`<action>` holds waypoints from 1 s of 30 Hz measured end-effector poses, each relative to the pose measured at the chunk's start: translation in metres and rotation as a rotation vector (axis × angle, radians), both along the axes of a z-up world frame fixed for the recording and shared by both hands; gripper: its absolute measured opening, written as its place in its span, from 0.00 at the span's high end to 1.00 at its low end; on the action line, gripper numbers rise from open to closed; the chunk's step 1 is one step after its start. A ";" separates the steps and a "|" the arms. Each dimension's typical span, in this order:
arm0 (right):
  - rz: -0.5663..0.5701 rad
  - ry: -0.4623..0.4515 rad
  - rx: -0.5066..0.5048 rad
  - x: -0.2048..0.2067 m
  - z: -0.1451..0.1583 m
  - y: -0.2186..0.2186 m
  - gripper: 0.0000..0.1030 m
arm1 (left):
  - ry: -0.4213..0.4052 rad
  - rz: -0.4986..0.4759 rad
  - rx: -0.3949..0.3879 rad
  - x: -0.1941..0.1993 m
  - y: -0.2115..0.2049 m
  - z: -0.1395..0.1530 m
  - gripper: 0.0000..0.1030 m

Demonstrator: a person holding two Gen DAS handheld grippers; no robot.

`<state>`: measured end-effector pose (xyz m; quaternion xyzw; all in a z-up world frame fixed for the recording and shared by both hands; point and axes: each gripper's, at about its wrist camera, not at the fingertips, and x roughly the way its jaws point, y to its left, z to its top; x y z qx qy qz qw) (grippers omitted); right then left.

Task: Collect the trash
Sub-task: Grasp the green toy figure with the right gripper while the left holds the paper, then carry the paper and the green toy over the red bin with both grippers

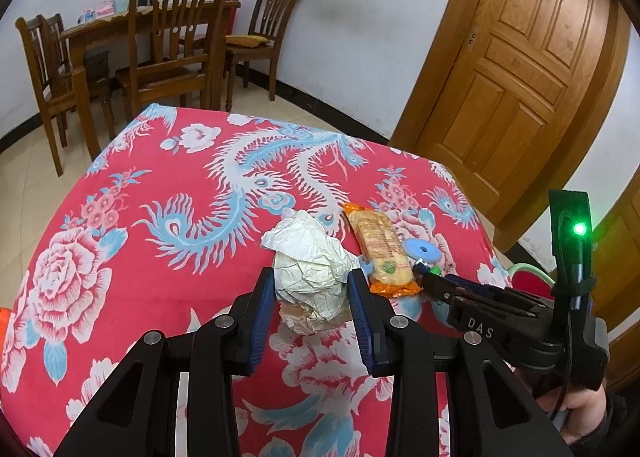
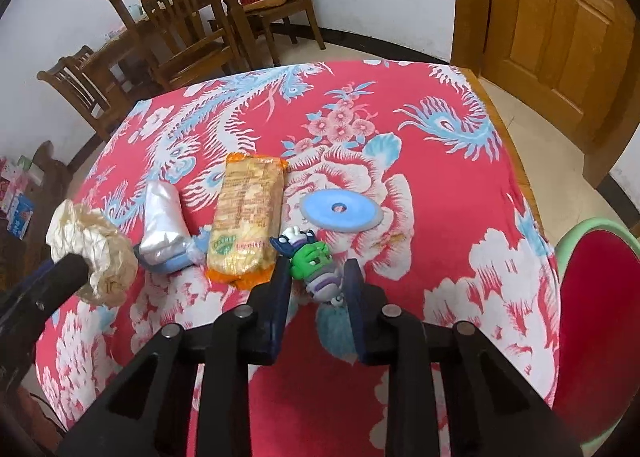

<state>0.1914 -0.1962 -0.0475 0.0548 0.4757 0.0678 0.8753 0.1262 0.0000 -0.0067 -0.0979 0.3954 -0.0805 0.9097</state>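
Note:
My left gripper (image 1: 312, 281) is shut on a crumpled ball of pale paper (image 1: 312, 273), held just above the red flowered tablecloth (image 1: 140, 257); the ball also shows at the left of the right wrist view (image 2: 92, 253). My right gripper (image 2: 318, 273) stands around a small green toy figure (image 2: 314, 257), its pads close on both sides; whether they touch it is unclear. An orange cracker packet (image 2: 248, 217) lies between the two grippers, also seen in the left wrist view (image 1: 380, 249). A silvery wrapper (image 2: 164, 225) lies beside the packet.
A blue disc (image 2: 340, 211) lies beyond the toy. A green bin with a red liner (image 2: 600, 317) stands off the table's right side. Wooden chairs and a table (image 1: 160, 37) stand behind. A wooden door (image 1: 520, 57) is at the right.

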 end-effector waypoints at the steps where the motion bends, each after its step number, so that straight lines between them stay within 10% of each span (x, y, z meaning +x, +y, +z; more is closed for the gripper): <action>1: -0.001 0.000 0.008 -0.002 0.001 -0.001 0.72 | -0.001 -0.001 0.000 -0.001 -0.001 0.000 0.64; 30: -0.086 -0.156 0.070 -0.092 0.062 -0.046 0.72 | -0.034 -0.097 -0.009 -0.024 -0.035 0.019 0.64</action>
